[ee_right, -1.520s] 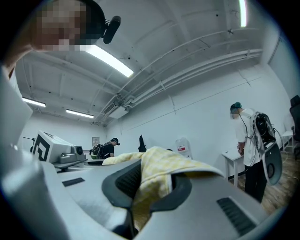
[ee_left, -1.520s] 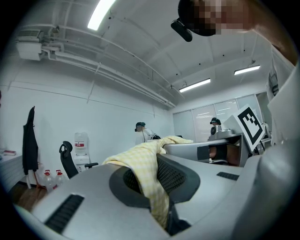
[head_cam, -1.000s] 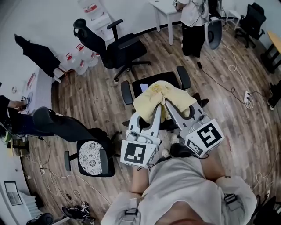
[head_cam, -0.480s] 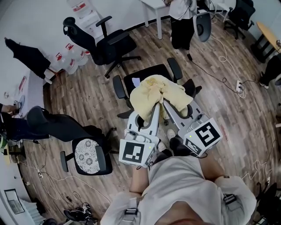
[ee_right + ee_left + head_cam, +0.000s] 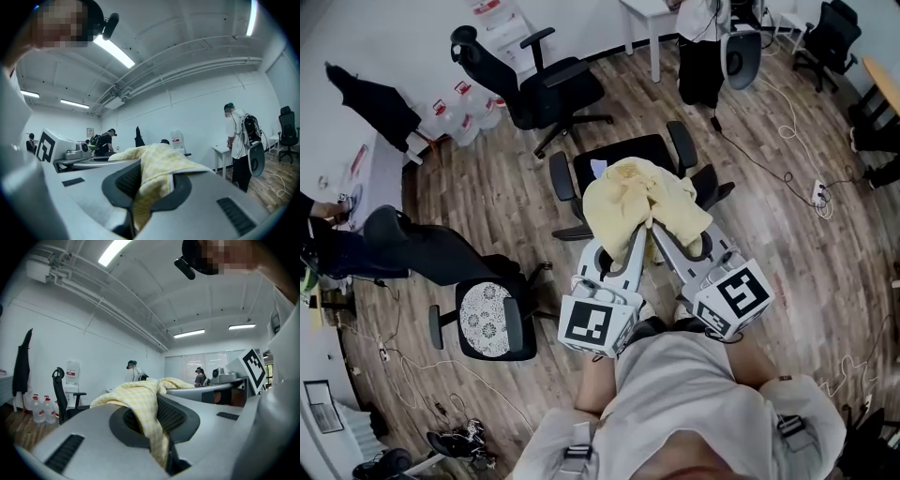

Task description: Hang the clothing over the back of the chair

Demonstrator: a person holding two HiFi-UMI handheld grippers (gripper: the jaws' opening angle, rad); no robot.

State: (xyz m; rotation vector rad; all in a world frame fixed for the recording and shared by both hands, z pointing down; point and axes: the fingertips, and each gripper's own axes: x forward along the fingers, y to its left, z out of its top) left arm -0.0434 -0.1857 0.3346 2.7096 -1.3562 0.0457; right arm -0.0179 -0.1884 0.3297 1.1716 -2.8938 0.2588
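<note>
Nearest to the camera we record the person's light-clad torso [image 5: 684, 394] at 6 o'clock in the head view. Both hand-held tools reach forward from it, side by side and level.

The left tool [image 5: 157, 427] has its jaws pressed nearly together and pinches a fold of the yellow checked clothing [image 5: 642, 199]. The fabric runs down between the two pads. The right tool [image 5: 140, 197] is likewise closed on the same garment, and cloth spills over its upper jaw. In the head view the two tips meet close together at the near edge of the clothing.

The clothing is held bunched at the centre, directly over the near side of a black office chair [image 5: 619, 159]. It covers the area where that chair's back should stand. We cannot tell whether the fabric rests on the back or hangs clear of it. The chair's seat and both armrests show beyond the cloth, toward 12 o'clock.

At 9 o'clock stands a second chair with a patterned seat cushion [image 5: 492, 323]. At 11 o'clock stands a third black chair [image 5: 548, 89], with water bottles [image 5: 473, 117] beside it. At 12 o'clock we note a white table [image 5: 652, 14] and a standing person [image 5: 703, 52]. At 2 o'clock a power strip [image 5: 816, 192] lies with its cable on the wooden floor [image 5: 769, 244].
</note>
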